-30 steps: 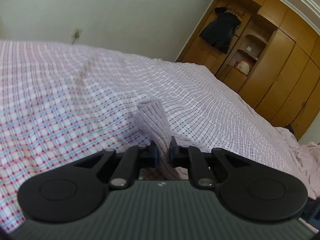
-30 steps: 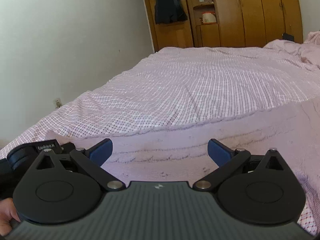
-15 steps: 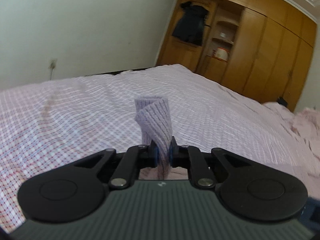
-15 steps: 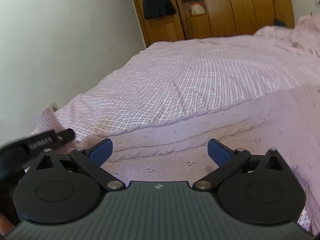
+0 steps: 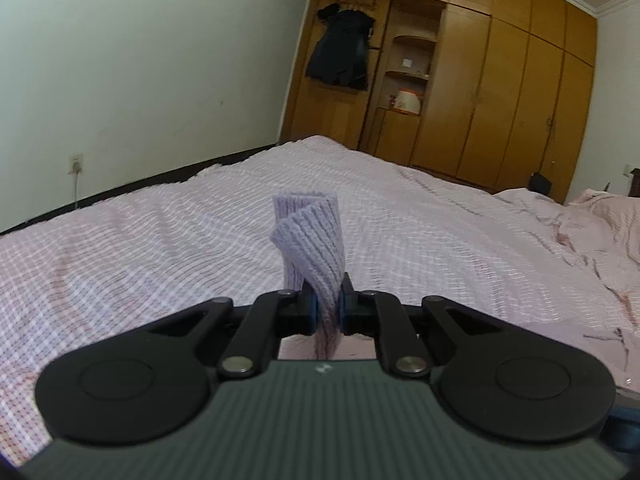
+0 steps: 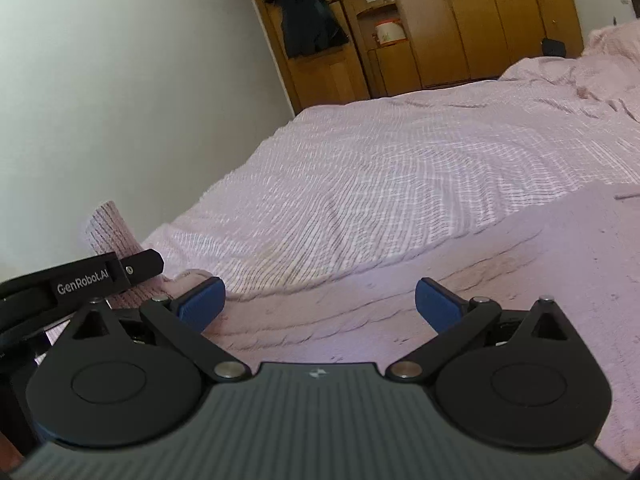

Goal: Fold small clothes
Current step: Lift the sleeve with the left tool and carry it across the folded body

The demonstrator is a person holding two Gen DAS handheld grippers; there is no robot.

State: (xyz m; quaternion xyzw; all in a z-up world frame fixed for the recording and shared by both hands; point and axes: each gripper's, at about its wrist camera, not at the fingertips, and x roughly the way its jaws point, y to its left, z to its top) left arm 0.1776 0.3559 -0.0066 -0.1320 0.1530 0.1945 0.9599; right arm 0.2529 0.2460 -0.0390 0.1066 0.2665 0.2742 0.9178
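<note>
From the left wrist camera, the left gripper [image 5: 327, 312] was clamped tight on a ribbed lilac knit cuff [image 5: 310, 242], apparently the end of a sleeve. The cuff stood up between the blue pads and folded over on itself above them, lifted clear of the bed [image 5: 160, 240] with its pink checked sheet. The pinch near the sleeve's end probably served to carry that sleeve across the garment for a fold. Beyond the bed stood a wooden wardrobe [image 5: 500, 100] with a dark garment [image 5: 340, 54] hanging on it.

From the right wrist camera, the right gripper [image 6: 318, 300] had its jaws spread wide and held nothing. It hovered low over the flat body of the pink knit sweater [image 6: 460, 288], which lay on the bed just ahead of and below the blue fingertips [image 6: 200, 298]. Whether the fingertips touched the knit could not be told. This hand seemed poised to steady or pick up the sweater's body. At the left edge, the left gripper [image 6: 138, 270] appeared side-on, with the raised cuff [image 6: 110, 228] sticking up behind it, just beside the right gripper's left finger.
</note>
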